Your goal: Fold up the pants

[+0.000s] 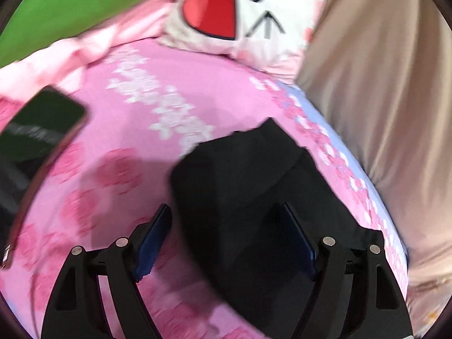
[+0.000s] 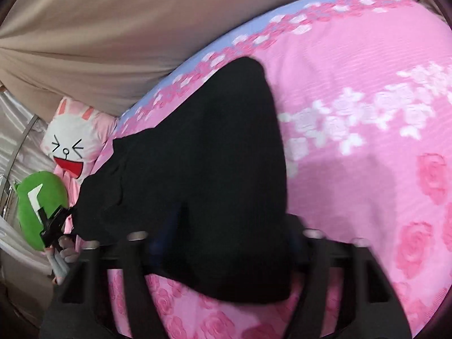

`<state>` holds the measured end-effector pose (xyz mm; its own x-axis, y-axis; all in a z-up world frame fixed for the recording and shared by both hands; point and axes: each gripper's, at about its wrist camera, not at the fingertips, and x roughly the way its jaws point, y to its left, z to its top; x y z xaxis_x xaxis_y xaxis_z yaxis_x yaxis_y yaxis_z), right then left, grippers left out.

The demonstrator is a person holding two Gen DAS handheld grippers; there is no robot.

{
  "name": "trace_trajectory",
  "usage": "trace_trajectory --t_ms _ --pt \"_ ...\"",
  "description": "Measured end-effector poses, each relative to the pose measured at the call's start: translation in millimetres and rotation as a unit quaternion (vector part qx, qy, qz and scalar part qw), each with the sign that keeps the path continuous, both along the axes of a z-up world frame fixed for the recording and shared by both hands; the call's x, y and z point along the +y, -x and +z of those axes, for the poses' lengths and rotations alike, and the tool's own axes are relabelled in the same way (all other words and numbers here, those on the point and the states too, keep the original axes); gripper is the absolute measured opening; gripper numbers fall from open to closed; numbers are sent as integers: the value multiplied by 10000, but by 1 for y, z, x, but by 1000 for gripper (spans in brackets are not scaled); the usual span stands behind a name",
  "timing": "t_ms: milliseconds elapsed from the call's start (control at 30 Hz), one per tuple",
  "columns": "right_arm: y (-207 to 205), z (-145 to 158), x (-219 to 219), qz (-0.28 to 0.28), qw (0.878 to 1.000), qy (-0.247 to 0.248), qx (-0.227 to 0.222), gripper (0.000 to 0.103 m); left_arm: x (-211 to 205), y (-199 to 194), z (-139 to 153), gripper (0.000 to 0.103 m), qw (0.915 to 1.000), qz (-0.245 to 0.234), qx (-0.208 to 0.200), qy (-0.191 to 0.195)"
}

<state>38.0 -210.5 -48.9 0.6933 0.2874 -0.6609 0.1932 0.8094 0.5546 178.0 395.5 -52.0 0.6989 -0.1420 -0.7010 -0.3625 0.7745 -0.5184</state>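
Black knit pants (image 2: 203, 152) lie bunched on my pink floral bedsheet (image 2: 367, 169). Right gripper (image 2: 223, 243) pinches their near edge; left gripper (image 1: 226, 234) straddles them, unclosed. Farther left, that dark phone (image 1: 42, 124) risks snagging.

Lighting: bright, even, soft; no glare.
Shadows: a faint grey one on the pink bedspread (image 1: 135, 113) ahead of my left tongs (image 1: 226, 243); another on the bedspread beside the black pants (image 2: 226, 147) in the right view.
Blur: motion smear in both views. My right tongs (image 2: 226, 243) are blurred; rose print and phone (image 1: 42, 130) soft.
Distortion: strong fisheye bowing; dark circular vignette at every corner.
Detail lost: the pants read as flat black, with few folds visible.
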Motion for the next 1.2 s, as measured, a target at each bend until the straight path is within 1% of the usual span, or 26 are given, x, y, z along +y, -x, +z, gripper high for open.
trace_trajectory --t_ms 33,67,100,133,200,233,300,367,467,500,533,567,600,633,667,733,767,800,867,933,967,1000,1067,1100,1133,1200 --pt "0 1 0 37 9999 -87 -80 21 0 -4 -1 42 9999 -121 -16 111" --pt "0 8 2 63 9998 -19 -196 18 0 -6 -2 34 9996 -176 8 208" --pt "5 16 1 112 9994 23 -323 16 -1 -5 2 21 9996 -170 -4 246" --pt "9 28 1 155 9987 69 -482 16 -2 -3 7 15 9997 -138 -13 195" --pt "21 51 -4 242 9968 165 -740 15 -9 5 23 14 9997 -160 -162 119" --pt "28 62 -8 246 9958 241 -844 15 -18 13 38 14 9989 -285 -354 112" --pt "45 81 -21 149 9940 463 -977 15 -35 23 56 14 9967 -584 -544 177" --pt "70 92 -48 -167 9923 661 -1030 15 -67 35 70 14 9928 -985 -648 233" --pt "99 83 -87 -687 9889 1101 -720 18 -120 50 66 14 9871 -1492 -524 245" --pt "108 71 -103 -876 9876 1214 -480 23 -141 54 56 14 9864 -1593 -363 168" --pt "116 56 -117 -1089 9840 1399 -161 28 -154 56 48 15 9868 -1599 -239 26" --pt "119 48 -121 -1239 9794 1595 55 34 -165 59 40 15 9891 -1442 -103 -264" --pt "127 41 -123 -1564 9660 2031 324 34 -171 61 34 15 9904 -1275 -16 -541" --pt "132 43 -118 -1681 9588 2261 353 34 -171 62 30 16 9911 -1217 22 -541" --pt "137 49 -110 -1621 9581 2353 203 35 -168 63 28 17 9925 -1153 28 -414" --pt "140 69 -80 -1209 9623 2410 -364 49 -162 61 26 20 9937 -1095 31 -230" --pt "135 75 -64 -943 9632 2453 -563 65 -160 60 26 20 9939 -1094 35 -163" --pt "126 78 -38 -474 9631 2551 -719 74 -159 59 25 22 9939 -1097 41 -122" --pt "107 68 -3 271 9580 2762 -727 74 -160 58 24 30 9945 -1039 89 -129" --pt "85 48 30 831 9490 2988 -573 74 -160 57 19 62 9945 -1036 173 -56" --pt "74 37 39 992 9459 3051 -474 73 -159 60 16 67 9946 -1011 227 38" --pt "61 22 49 1123 9415 3162 -309 62 -158 58 12 68 9948 -983 242 145" --pt "46 14 54 1032 9366 3347 -119 31 -156 57 11 69 9951 -956 173 168" --pt "41 21 49 931 9436 3173 -166 22 -157 54 12 64 9947 -1004 155 157" --pt "38 32 42 808 9527 2917 -269 21 -157 52 13 46 9943 -1043 157 155" --pt "38 54 44 714 9590 2676 -605 20 -155 49 17 32 9937 -1102 113 156"
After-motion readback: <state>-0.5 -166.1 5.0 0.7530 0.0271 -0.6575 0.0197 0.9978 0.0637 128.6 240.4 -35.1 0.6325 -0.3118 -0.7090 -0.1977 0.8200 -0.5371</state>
